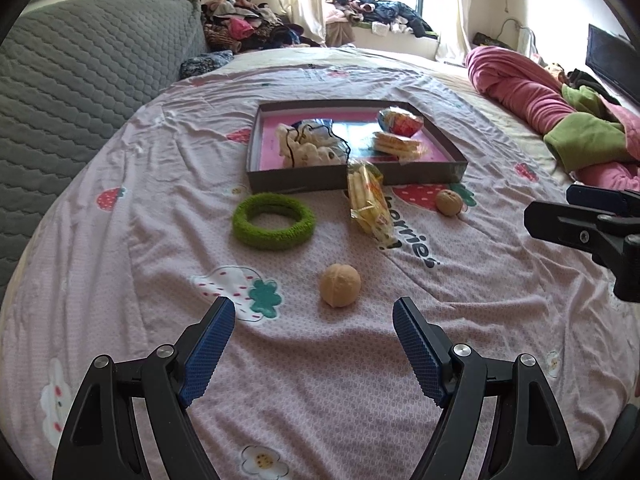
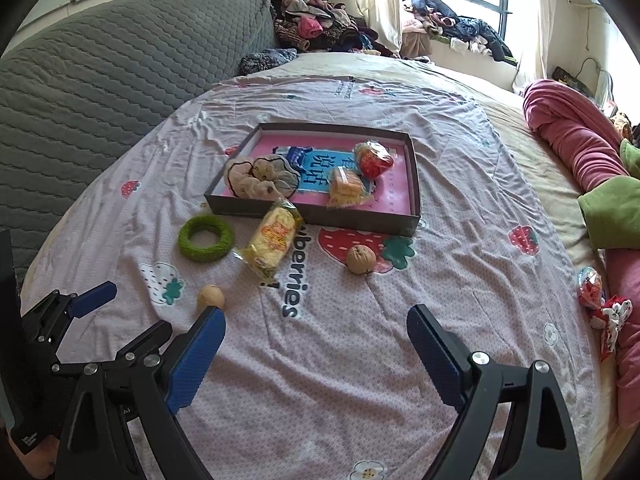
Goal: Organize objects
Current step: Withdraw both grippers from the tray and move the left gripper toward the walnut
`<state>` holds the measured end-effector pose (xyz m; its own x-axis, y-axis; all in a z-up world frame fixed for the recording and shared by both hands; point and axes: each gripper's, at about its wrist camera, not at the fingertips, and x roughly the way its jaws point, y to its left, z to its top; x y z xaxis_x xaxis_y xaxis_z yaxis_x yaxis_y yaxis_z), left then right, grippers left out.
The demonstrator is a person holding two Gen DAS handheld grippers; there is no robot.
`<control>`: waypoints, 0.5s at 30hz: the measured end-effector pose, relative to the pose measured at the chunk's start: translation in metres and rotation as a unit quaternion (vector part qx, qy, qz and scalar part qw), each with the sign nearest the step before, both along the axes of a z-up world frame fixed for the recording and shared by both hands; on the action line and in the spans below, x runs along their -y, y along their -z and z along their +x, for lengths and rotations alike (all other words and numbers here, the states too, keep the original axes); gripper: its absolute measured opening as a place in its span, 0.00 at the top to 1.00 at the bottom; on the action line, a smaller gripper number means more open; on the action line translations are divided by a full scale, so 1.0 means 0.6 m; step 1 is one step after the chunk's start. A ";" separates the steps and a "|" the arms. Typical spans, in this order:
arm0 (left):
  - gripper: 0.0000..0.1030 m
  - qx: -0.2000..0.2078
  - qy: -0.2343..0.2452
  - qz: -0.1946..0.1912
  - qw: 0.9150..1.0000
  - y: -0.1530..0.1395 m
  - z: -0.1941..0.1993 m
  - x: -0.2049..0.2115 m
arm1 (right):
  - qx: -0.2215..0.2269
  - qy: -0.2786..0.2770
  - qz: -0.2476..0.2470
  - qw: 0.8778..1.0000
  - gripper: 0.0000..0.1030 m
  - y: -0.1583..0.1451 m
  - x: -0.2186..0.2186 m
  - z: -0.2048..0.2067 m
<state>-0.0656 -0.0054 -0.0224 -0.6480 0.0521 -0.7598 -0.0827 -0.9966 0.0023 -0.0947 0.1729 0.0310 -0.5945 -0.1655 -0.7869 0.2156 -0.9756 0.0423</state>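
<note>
Bedsheet (image 1: 120, 264) with strawberry print is seen under both grippers. Left gripper (image 1: 314, 312) fingers are spread apart, nothing between them; smooth tan ball (image 1: 340, 285) lies just ahead. Right gripper (image 2: 316, 322) fingers likewise apart, empty. Green ring (image 1: 274, 222), snack packet (image 1: 366, 202) and wrinkled walnut (image 2: 361, 259) lie before dark tray (image 1: 356, 178), which holds other items.
</note>
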 end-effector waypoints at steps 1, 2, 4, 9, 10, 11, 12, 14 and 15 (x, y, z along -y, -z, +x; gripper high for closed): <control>0.20 0.001 0.000 0.000 1.000 0.004 -0.004 -0.001 | 0.002 0.001 0.000 1.000 0.10 0.004 -0.002 -0.003; 0.20 0.003 0.001 0.002 1.000 0.008 -0.007 -0.002 | 0.004 0.002 0.000 1.000 0.10 0.008 -0.005 -0.007; 0.20 0.004 0.001 0.008 1.000 0.014 -0.012 -0.005 | 0.006 0.003 0.001 1.000 0.10 0.015 -0.009 -0.012; 0.20 0.005 0.006 0.012 1.000 0.026 -0.022 -0.011 | 0.008 0.006 0.003 1.000 0.10 0.034 -0.018 -0.025; 0.20 0.005 0.006 0.011 1.000 0.029 -0.024 -0.012 | 0.010 0.008 0.002 1.000 0.10 0.037 -0.020 -0.028; 0.20 0.006 0.006 0.013 1.000 0.032 -0.027 -0.013 | 0.012 0.008 0.001 1.000 0.10 0.041 -0.022 -0.031; 0.20 0.008 0.006 0.013 1.000 0.035 -0.029 -0.014 | 0.013 0.009 0.001 1.000 0.10 0.045 -0.024 -0.033; 0.20 0.009 0.006 0.015 1.000 0.040 -0.033 -0.013 | 0.017 0.011 0.000 1.000 0.10 0.053 -0.027 -0.040; 0.20 0.011 0.006 0.015 1.000 0.043 -0.036 -0.014 | 0.018 0.011 -0.001 1.000 0.10 0.056 -0.029 -0.044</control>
